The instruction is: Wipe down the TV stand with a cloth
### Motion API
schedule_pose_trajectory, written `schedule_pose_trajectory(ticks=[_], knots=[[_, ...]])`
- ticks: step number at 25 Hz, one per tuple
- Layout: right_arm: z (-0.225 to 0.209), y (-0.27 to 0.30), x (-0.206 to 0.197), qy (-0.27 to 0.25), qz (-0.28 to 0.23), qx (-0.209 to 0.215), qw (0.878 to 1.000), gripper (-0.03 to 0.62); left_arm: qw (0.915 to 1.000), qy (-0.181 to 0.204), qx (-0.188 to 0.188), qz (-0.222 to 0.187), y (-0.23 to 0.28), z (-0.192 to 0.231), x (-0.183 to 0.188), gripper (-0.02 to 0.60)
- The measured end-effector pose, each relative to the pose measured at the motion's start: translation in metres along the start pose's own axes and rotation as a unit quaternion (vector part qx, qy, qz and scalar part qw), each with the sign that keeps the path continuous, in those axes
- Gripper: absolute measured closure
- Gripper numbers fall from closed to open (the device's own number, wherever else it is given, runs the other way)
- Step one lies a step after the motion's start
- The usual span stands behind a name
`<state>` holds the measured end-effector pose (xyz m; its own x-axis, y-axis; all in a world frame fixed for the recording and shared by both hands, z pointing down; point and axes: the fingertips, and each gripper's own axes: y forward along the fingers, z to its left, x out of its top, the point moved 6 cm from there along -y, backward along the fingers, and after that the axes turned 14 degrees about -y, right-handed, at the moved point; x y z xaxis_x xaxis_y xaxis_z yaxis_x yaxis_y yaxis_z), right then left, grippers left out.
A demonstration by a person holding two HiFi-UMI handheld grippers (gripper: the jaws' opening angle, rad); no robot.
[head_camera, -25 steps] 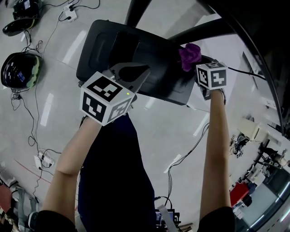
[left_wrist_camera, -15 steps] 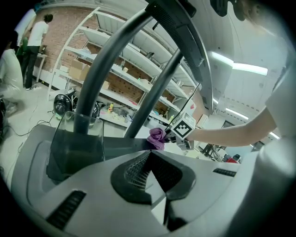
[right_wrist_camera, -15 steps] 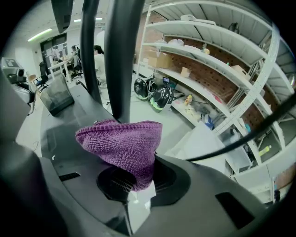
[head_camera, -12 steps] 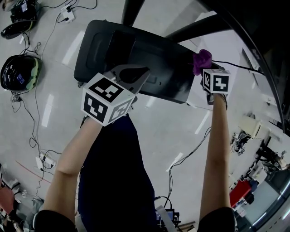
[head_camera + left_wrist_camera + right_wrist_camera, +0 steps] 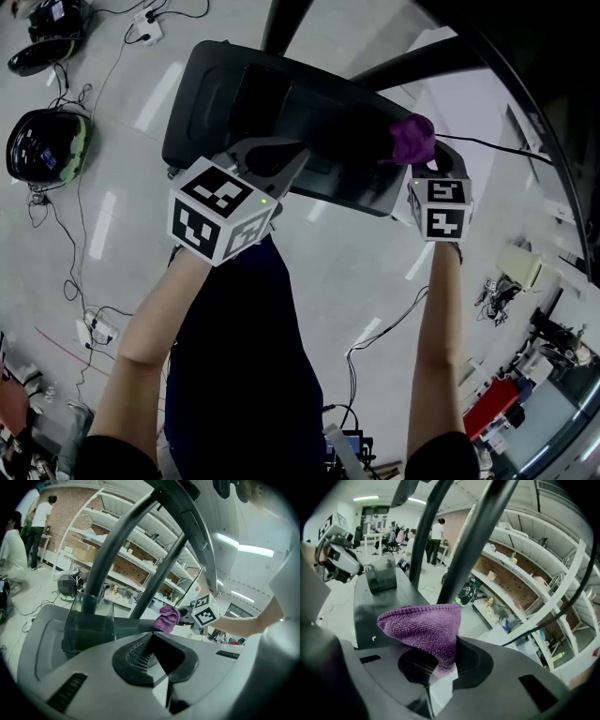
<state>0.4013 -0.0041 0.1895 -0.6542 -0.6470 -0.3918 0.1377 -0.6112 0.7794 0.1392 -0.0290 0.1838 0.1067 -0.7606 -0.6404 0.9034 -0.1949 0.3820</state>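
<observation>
clamping purple cloth [image 5: 412,139], right gripper [image 5: 419,161] sits at tv stand [image 5: 281,103] edge; left gripper [image 5: 286,155] closed.

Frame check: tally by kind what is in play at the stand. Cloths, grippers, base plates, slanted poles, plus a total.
Cloths: 1, the purple cloth, pinched in the right gripper
Grippers: 2, the right gripper and the left gripper, which holds nothing
Base plates: 1, the black base plate
Poles: 2, the slanted poles
Total: 6
</observation>
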Motion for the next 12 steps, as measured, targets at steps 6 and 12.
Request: schedule_pose_trajectory(ticks=[6,12], knots=[[0.042,-0.004,0.06,0.008,-0.09,0.069,0.994,0.519,0.9998,-0.01,0.017,-0.004,-0.016,0.011,-0.004,0.575],[0.089,0.009,0.099,0.021,-0.125,0.15,0.981,0.519,0.9994,-0.018,0.028,-0.01,-0.031,0.021,-0.008,0.575]])
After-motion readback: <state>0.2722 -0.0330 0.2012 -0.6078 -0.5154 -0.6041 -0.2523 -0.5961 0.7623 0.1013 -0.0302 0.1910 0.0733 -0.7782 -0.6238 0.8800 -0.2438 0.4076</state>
